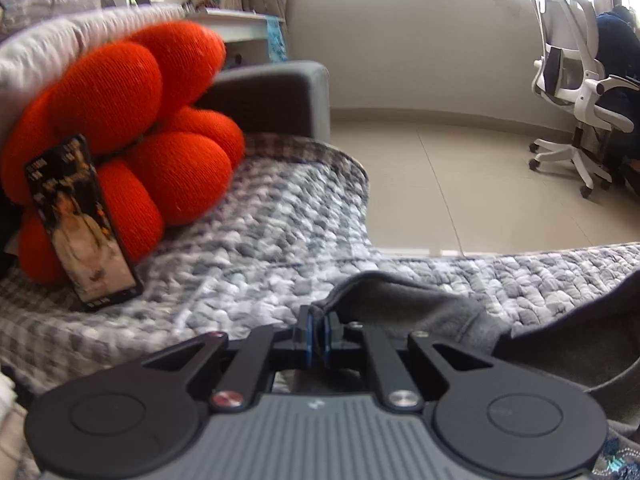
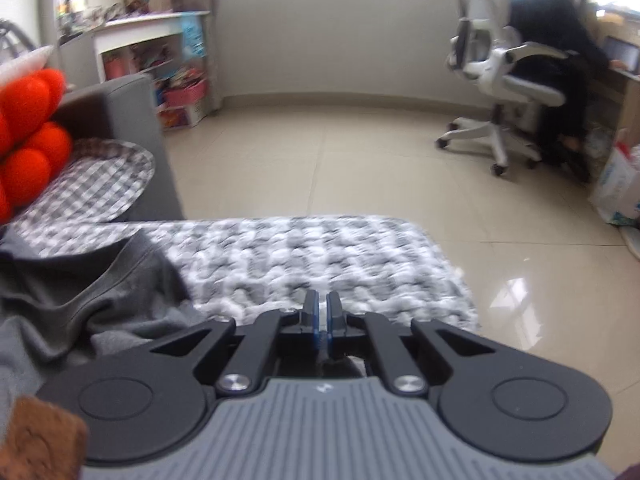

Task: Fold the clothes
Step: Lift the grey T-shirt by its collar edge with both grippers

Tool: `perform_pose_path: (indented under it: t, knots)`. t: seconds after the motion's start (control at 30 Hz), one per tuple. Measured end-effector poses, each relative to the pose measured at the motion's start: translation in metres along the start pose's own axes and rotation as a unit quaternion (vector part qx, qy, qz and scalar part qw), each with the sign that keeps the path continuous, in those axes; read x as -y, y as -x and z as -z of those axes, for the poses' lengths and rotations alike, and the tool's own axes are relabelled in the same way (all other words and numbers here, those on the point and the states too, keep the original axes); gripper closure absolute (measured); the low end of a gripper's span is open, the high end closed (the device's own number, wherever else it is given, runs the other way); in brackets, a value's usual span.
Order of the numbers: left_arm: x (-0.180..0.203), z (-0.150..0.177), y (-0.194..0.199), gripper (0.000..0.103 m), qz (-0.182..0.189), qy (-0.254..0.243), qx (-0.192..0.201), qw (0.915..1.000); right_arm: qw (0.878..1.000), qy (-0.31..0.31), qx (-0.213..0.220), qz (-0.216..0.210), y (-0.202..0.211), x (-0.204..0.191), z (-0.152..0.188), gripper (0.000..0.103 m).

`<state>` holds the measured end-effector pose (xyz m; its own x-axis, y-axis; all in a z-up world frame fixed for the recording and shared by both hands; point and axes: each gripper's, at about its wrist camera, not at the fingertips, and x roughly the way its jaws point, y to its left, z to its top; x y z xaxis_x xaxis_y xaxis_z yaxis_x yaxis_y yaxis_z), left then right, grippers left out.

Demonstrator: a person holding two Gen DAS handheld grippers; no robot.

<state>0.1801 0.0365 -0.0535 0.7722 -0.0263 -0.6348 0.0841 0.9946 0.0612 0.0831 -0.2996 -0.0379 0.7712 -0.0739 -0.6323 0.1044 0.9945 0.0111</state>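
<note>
Here, going left to right, the left gripper (image 1: pixel 320 320) is showing its fingers (image 1: pixel 306 330) pressed together on an edge of the soft grey fleece garment (image 1: pixel 412 312); the cloth is rising out of the pinch and spreading away toward two and three o'clock, where a darker fold (image 1: pixel 572 344) of it is lying across the grey-and-white woven blanket (image 1: pixel 260 232) that is covering the sofa. At ten o'clock an orange knotted ball cushion (image 1: pixel 132 128) is sitting on that blanket with a dark printed card (image 1: pixel 82 220) leaning against it, both well apart from the garment.

The right gripper (image 2: pixel 322 312) is also holding its fingers (image 2: pixel 310 316) together, but whether any cloth is caught between them I cannot tell: nothing is showing at the tips, which are hanging over the bare blanket (image 2: pixel 304 256). From this side the garment (image 2: pixel 100 296) is lying at about nine o'clock of the fingers, bunched and creased, its length seemingly running crosswise between the two grippers. A person in dark clothes (image 2: pixel 560 52) is sitting in a white office chair (image 2: pixel 500 92) at two o'clock, far off.

Judging from this, the left hand is the one on the cloth, and the coming fold is depending on drawing that pinched edge across toward the right.
</note>
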Motion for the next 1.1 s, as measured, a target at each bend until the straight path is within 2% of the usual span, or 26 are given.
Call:
perform_pose_path:
  t: [0.03,0.1,0.17,0.23,0.3,0.47,0.5,0.57,0.63,0.67,0.73,0.9,1.1]
  knots:
    - [-0.002,0.000,-0.004,0.097,0.011,0.004,-0.007,0.9999,1.000,0.007,-0.006,-0.011,-0.001,-0.001,-0.001,0.089]
    - [-0.009,-0.001,-0.007,0.095,0.033,0.011,-0.011,0.9993,0.999,0.030,-0.013,-0.024,0.000,-0.005,-0.006,0.089]
    - [-0.017,-0.003,-0.007,0.092,0.054,0.013,-0.018,0.9983,0.998,0.051,-0.016,-0.039,0.000,-0.011,-0.010,0.082]
    - [-0.025,-0.004,-0.008,0.078,0.073,0.015,-0.028,0.9969,0.996,0.066,-0.020,-0.062,-0.002,-0.017,-0.013,0.047]
    - [-0.033,-0.005,-0.009,0.070,0.082,0.017,-0.035,0.9958,0.993,0.079,-0.025,-0.088,-0.006,-0.025,-0.016,0.045]
    - [-0.039,-0.008,-0.015,0.071,0.106,0.013,-0.045,0.9933,0.983,0.112,-0.059,-0.135,-0.030,-0.051,-0.019,0.045]
    - [-0.039,-0.007,-0.016,0.072,0.107,0.013,-0.044,0.9932,0.982,0.118,-0.064,-0.136,-0.036,-0.056,-0.018,0.048]
    - [-0.040,-0.006,-0.018,0.080,0.110,0.026,-0.036,0.9930,0.980,0.126,-0.071,-0.137,-0.046,-0.066,-0.018,0.060]
    - [-0.041,-0.005,-0.020,0.091,0.112,0.042,-0.028,0.9924,0.980,0.126,-0.066,-0.139,-0.051,-0.071,-0.017,0.085]
    - [-0.040,-0.004,-0.021,0.095,0.113,0.049,-0.024,0.9921,0.980,0.126,-0.064,-0.140,-0.054,-0.073,-0.016,0.087]
    - [-0.039,-0.003,-0.020,0.097,0.108,0.058,-0.015,0.9923,0.981,0.126,-0.056,-0.138,-0.057,-0.077,-0.015,0.097]
    - [-0.035,-0.006,-0.014,0.098,0.092,0.057,0.006,0.9941,0.992,0.110,0.003,-0.066,-0.043,-0.059,-0.026,0.100]
    - [-0.026,-0.012,-0.020,0.098,0.066,0.040,0.016,0.9969,0.993,0.115,0.018,-0.032,-0.061,-0.057,-0.047,0.101]
